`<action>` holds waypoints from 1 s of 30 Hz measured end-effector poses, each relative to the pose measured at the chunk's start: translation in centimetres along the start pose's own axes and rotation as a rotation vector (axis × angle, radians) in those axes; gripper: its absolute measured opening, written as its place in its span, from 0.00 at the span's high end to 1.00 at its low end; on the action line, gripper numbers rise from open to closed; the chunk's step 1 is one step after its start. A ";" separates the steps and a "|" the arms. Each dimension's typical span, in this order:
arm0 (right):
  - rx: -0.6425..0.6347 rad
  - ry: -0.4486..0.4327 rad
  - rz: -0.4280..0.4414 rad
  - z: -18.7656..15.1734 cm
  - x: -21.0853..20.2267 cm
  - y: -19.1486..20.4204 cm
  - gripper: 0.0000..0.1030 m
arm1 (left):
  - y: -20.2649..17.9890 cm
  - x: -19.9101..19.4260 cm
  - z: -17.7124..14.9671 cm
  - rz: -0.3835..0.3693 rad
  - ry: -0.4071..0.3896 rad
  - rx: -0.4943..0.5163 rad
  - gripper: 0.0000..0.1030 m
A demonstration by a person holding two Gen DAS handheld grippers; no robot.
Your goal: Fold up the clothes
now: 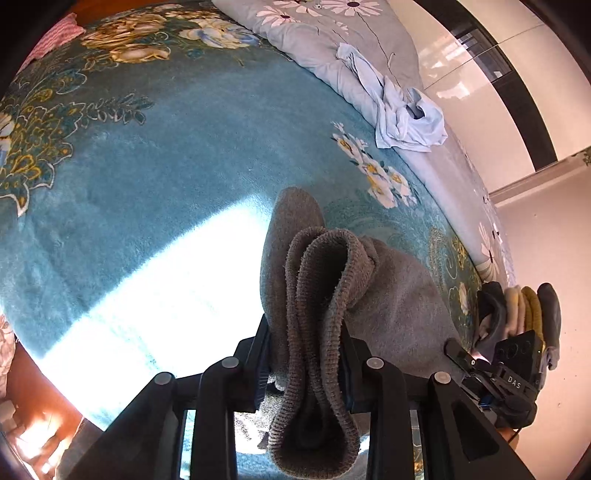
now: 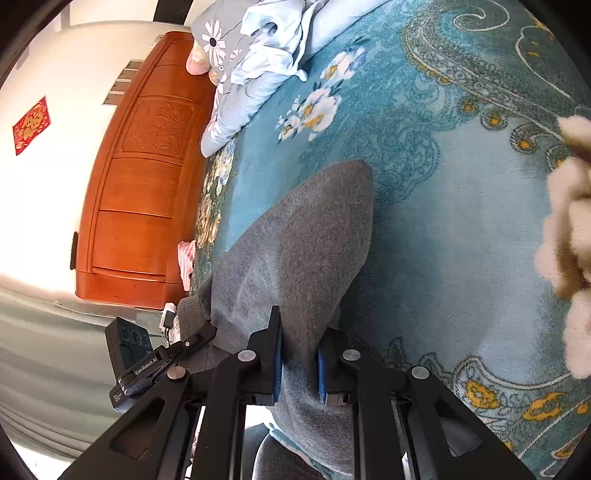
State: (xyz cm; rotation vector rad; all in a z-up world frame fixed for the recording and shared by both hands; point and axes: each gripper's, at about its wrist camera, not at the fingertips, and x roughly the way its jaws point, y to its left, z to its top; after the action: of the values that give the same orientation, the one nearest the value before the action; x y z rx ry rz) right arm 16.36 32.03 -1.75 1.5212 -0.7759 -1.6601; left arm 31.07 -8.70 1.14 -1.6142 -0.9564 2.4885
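A grey knitted garment (image 1: 391, 295) lies on the teal flowered blanket (image 1: 177, 155). Its ribbed edge (image 1: 317, 332) is bunched and hangs between the fingers of my left gripper (image 1: 304, 354), which is shut on it. In the right wrist view the same grey garment (image 2: 295, 240) stretches away over the blanket (image 2: 461, 221), and my right gripper (image 2: 299, 354) is shut on its near part, blue pads pressing the cloth. The other gripper's body (image 1: 506, 373) shows at the right of the left wrist view.
A crumpled light-blue shirt (image 1: 402, 110) lies on a grey daisy-print quilt (image 1: 332, 33) at the bed's far side. Rolled socks (image 1: 524, 310) sit near the right. A fluffy cream item (image 2: 569, 236) is at the right edge. A wooden headboard (image 2: 140, 192) stands at the left.
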 end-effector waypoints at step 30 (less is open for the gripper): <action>-0.291 -0.584 -0.035 3.8 -48.9 7.3 0.86 | -53.8 -7.3 -3.0 -0.449 -0.037 0.751 0.69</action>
State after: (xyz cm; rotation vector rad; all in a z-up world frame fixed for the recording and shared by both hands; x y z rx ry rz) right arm 14.50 68.91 31.35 0.8553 -0.7557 -2.1699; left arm 20.89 33.89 33.32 -0.9849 -0.2581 2.1603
